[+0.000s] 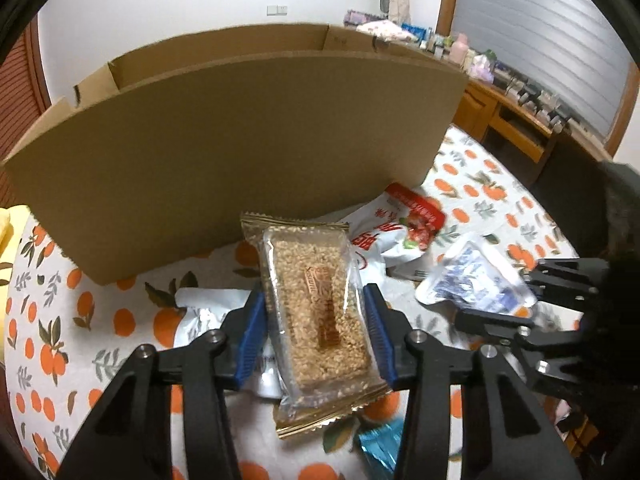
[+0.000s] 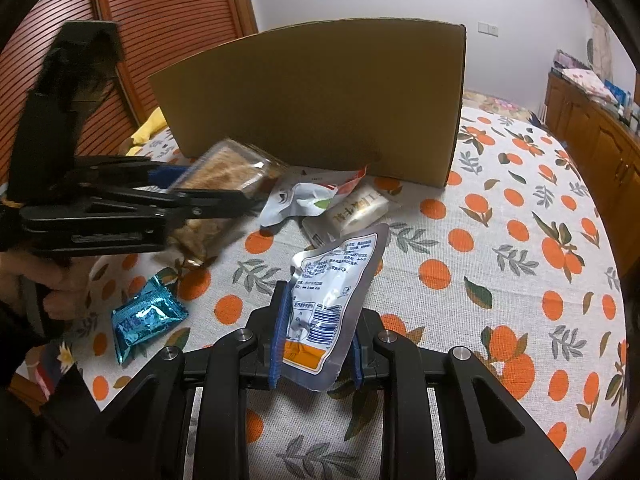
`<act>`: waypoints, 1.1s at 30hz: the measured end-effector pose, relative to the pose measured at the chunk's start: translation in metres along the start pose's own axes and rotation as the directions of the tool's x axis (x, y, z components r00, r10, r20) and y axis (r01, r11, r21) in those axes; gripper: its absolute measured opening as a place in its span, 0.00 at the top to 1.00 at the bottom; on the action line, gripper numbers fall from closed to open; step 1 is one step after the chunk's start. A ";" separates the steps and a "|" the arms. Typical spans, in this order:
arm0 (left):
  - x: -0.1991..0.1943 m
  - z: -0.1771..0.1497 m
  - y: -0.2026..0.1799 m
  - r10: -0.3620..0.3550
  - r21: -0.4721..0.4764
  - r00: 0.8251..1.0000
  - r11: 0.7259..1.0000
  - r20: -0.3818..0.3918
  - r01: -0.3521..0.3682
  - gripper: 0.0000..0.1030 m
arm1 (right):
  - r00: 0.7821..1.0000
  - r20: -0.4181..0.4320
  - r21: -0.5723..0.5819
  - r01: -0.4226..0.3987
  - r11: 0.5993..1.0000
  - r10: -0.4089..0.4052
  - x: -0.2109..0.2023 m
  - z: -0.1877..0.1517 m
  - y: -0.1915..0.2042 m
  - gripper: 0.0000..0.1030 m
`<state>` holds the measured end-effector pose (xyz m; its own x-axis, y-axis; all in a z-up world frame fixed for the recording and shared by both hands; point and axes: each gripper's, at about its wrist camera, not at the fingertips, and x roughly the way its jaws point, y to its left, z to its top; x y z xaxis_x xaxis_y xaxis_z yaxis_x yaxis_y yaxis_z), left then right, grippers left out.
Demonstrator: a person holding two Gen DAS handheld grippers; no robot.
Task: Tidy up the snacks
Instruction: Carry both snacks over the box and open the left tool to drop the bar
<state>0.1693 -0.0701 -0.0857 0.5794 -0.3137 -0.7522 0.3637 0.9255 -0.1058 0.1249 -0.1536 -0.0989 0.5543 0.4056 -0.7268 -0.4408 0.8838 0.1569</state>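
Note:
My left gripper (image 1: pixel 316 312) is shut on a clear-wrapped sesame bar (image 1: pixel 316 304) with gold edges, held above the table in front of the open cardboard box (image 1: pixel 240 140). In the right wrist view the same bar (image 2: pixel 224 172) and left gripper (image 2: pixel 224 192) show at the left. My right gripper (image 2: pixel 318 340) is shut on a silver pouch (image 2: pixel 332 292) with blue print and an orange patch, held above the table; it also shows in the left wrist view (image 1: pixel 476 280). The box (image 2: pixel 320 100) stands behind.
On the orange-print tablecloth (image 2: pixel 520 240) lie a white-and-red snack bag (image 1: pixel 392 232), a beige packet (image 2: pixel 356 208) and a blue foil packet (image 2: pixel 146 320). A wooden counter (image 1: pixel 520 120) with clutter runs along the right. A slatted wooden door (image 2: pixel 160 20) is at the left.

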 end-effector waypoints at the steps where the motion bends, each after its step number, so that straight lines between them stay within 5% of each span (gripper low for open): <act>1: -0.006 -0.001 0.001 -0.011 -0.009 1.000 1.000 0.011 0.012 0.55 | 1.000 0.000 0.000 0.000 1.000 0.000 0.000 0.000 0.000 0.77; 33: -0.074 -0.026 0.023 -0.017 -0.055 0.990 0.998 0.137 0.025 0.54 | 1.000 0.012 -0.001 0.003 1.000 -0.003 -0.006 -0.001 -0.001 0.78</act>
<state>0.1157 -0.0204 -0.0491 0.6673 -0.3557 -0.6543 0.3373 0.9276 -0.1604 0.1221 -0.1572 -0.0955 0.5643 0.4054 -0.7191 -0.4396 0.8849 0.1539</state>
